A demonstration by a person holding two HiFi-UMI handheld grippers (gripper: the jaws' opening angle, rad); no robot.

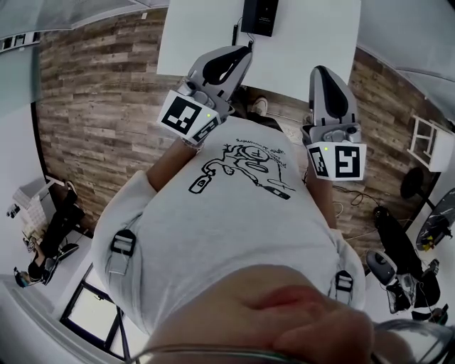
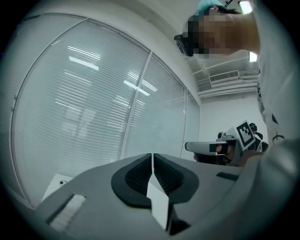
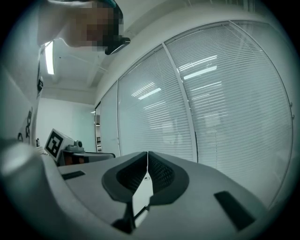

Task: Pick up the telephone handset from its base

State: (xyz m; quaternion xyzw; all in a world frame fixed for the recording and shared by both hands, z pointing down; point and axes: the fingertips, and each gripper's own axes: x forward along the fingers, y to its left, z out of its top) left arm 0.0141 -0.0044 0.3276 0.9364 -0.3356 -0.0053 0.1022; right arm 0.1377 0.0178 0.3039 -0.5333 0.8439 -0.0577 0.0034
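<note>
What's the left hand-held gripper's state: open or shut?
Shut: the left hand-held gripper, in its own view, has its jaws pressed together with nothing between.

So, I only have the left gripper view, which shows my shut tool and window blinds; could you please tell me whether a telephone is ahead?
Observer: The head view shows a white table ahead, bearing a black device at the picture's top edge; I cannot confirm that it is the telephone.
Operator: Thank you. Is the right tool holding anything?
Observer: No; the right tool has its jaws together with nothing between them.
Operator: And how are the tools placed?
Observer: Both are held out side by side before the person's white T-shirt, the left tool pointing towards that device.
</note>
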